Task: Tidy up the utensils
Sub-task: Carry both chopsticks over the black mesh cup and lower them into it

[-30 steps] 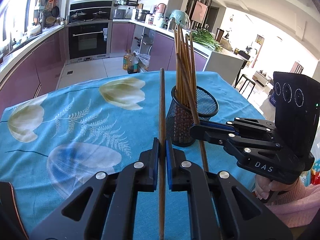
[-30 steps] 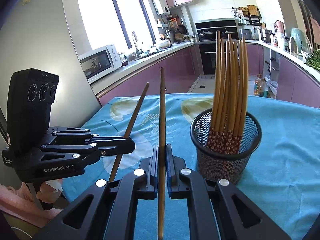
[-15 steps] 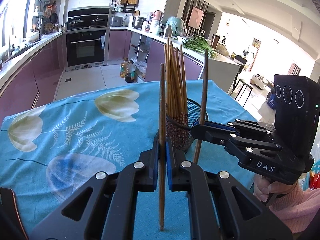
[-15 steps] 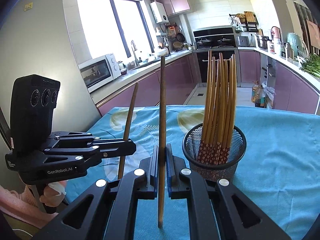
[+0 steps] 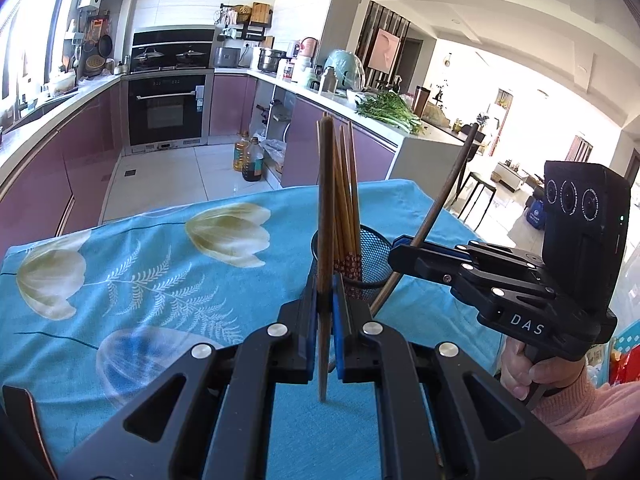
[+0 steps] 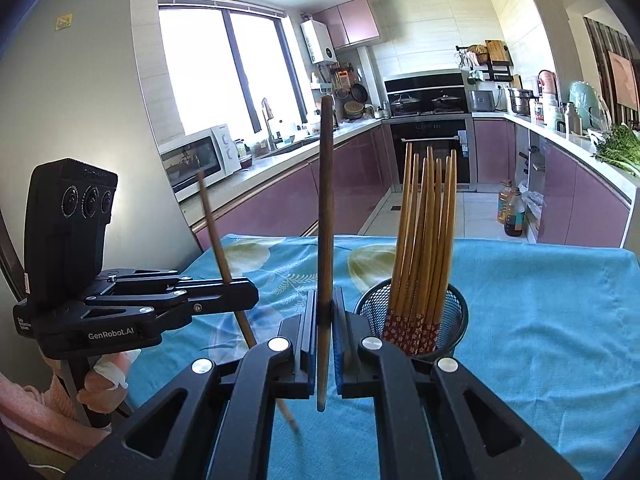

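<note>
Two chopsticks remain out of the mesh cup [image 6: 412, 320], which already holds a bundle at 3 o'clock of the right gripper [image 6: 325, 332]. The right gripper clamps one chopstick [image 6: 325, 200] upright; the left gripper [image 5: 326, 320] clamps the other [image 5: 326, 200], both above the table [image 6: 560, 320].

- A mesh cup [image 6: 412, 320] stands on the bench [image 6: 540, 320], chopsticks [image 6: 424, 232] upright in it.
- Far behind: an oven [image 6: 430, 152]; far left, a microwave [image 6: 196, 162].

Both your grippers clamped shut, each pinching a stick.
Your black two-finger left gripper [image 5: 326, 300] points slightly downward, as does your black two-finger right gripper [image 6: 325, 312]; your hands [image 5: 532, 368] in pink knit sleeves [image 5: 588, 412] grip the handles below.
</note>
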A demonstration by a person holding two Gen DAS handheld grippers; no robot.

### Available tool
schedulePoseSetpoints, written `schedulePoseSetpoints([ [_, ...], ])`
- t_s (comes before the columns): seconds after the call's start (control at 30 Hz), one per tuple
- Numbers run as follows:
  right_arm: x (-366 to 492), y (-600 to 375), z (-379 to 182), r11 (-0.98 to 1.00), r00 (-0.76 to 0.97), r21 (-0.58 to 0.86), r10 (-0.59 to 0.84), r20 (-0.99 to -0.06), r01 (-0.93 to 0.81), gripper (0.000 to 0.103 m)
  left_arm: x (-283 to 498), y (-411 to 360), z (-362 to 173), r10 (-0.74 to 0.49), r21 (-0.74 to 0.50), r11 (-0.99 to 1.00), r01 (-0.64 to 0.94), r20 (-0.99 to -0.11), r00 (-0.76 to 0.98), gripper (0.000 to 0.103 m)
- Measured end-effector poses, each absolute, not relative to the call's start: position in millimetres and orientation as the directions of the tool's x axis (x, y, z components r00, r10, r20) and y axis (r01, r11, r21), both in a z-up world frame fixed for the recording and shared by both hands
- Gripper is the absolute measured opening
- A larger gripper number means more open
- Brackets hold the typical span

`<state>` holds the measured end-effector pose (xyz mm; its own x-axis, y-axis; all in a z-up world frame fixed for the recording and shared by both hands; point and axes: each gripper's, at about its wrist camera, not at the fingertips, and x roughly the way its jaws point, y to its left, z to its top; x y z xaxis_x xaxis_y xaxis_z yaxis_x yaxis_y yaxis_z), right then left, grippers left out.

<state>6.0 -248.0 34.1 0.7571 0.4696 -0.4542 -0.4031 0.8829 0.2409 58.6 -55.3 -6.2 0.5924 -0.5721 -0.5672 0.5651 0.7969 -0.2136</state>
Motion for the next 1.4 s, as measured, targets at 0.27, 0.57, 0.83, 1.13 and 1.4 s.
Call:
schedulePoseSetpoints([
  [0.27,5.2,-253.2,42.2,0.89,0.777,0.22,0.456,-0.435,-0.399,0.006,59.3,-53.2,5.0,-0.586,-0.218,0.79,0.573,-0.542,0.602,0.007],
  [0.57,5.0,-256.4,52.2,0.896,0.796,0.204,0.444,-0.412,-0.394,0.006,58.0,-62.0,20.9,-0.6,-0.201,0.778,0.596,-0.52,0.607,0.007],
  [0.83,2.9,-257.7,63.0,0.901,0.815,0.179,0.434,-0.385,-0.395,0.006,58.8,-67.0,34.6,-0.613,-0.188,0.767,0.613,-0.496,0.615,0.007],
  [1.13,3.2,-263.4,75.1,0.905,0.832,0.169,0.426,-0.356,-0.39,0.006,60.8,-71.2,51.9,-0.628,-0.181,0.757,0.628,-0.465,0.624,0.007],
  [1.4,1.8,-266.6,87.5,0.91,0.847,0.15,0.414,-0.332,-0.386,0.006,64.3,-74.0,64.0,-0.649,-0.178,0.741,0.648,-0.437,0.622,0.007],
])
